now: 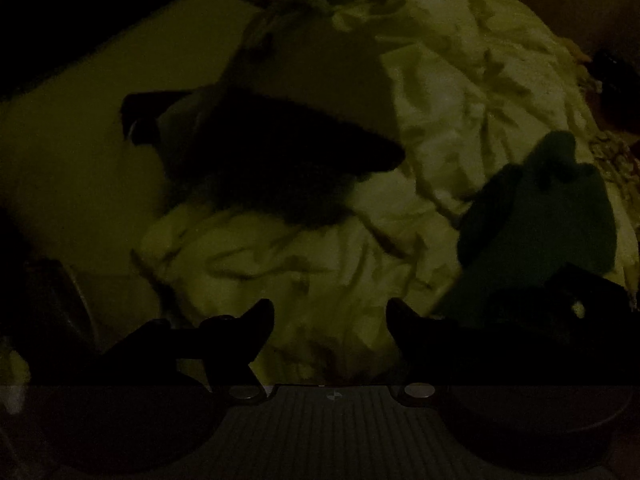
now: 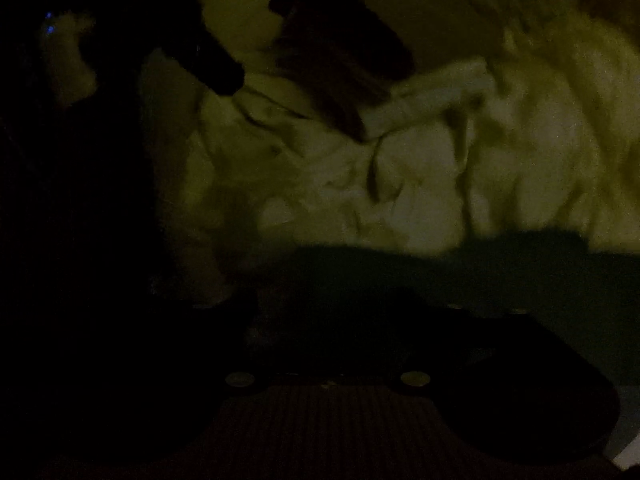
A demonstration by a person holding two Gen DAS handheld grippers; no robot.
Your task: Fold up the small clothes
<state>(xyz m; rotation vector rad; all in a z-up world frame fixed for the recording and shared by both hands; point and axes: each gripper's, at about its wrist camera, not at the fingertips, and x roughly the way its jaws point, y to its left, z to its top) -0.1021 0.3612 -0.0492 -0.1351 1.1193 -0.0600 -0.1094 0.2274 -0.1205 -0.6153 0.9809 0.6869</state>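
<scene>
The scene is very dark. In the left wrist view my left gripper [image 1: 330,316] is open, its two black fingers apart above crumpled pale bedding [image 1: 460,100]. A dark green small garment [image 1: 540,216] lies on the bedding at the right, next to the other gripper's dark body [image 1: 560,300]. A dark folded piece of clothing [image 1: 280,160] lies in the middle. In the right wrist view the green garment [image 2: 480,272] spreads right in front of my right gripper [image 2: 328,312], whose fingers are lost in the dark. The dark piece [image 2: 336,60] lies further back.
A flat pale surface [image 1: 100,100] lies to the left of the bedding. The left gripper's dark body [image 2: 208,56] reaches in from the upper left of the right wrist view, with a small blue light [image 2: 49,28] beside it.
</scene>
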